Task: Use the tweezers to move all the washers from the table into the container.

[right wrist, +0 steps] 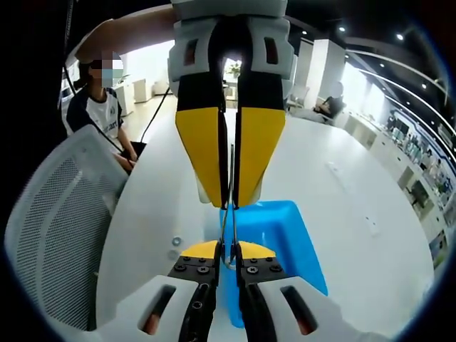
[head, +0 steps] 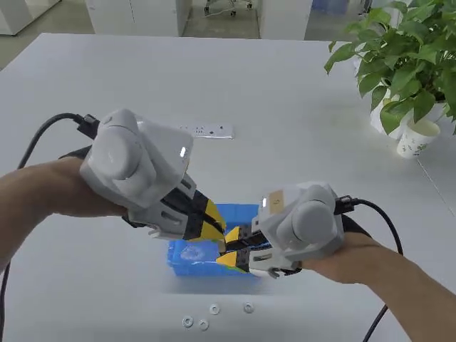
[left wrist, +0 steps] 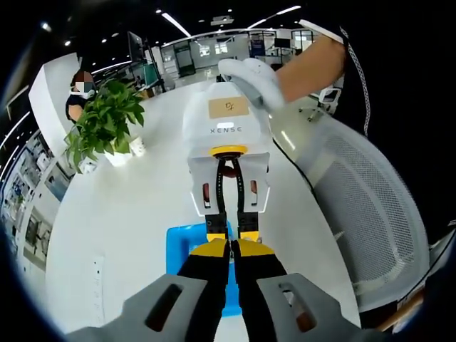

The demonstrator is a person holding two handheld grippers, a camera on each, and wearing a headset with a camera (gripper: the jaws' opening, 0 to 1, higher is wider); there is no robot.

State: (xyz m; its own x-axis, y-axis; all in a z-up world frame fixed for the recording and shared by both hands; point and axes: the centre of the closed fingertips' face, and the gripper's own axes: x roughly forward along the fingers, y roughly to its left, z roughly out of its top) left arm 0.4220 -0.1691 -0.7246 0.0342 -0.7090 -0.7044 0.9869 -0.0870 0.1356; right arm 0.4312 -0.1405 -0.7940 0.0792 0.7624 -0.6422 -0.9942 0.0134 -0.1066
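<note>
4 washers (head: 214, 308) by container (head: 191, 258); L gripper (head: 214, 226), R gripper (head: 229, 258), tweezers (right wrist: 230, 214) over it.

1. A leafy green potted plant (head: 402, 57) stands at the far right of the head view, its white pot half hidden by leaves.
2. A white paper cup (head: 417, 138) with a green print stands upright just beside that pot.
3. A white power strip (head: 207, 131) lies flat, well apart from the plant.
4. A white mesh-backed chair (right wrist: 53, 235) shows in the right gripper view, and in the left gripper view too.
5. A person (right wrist: 100, 114) in a dark top with white sleeves sits beyond the chair.
6. White cabinets (head: 135, 16) line the far floor.
</note>
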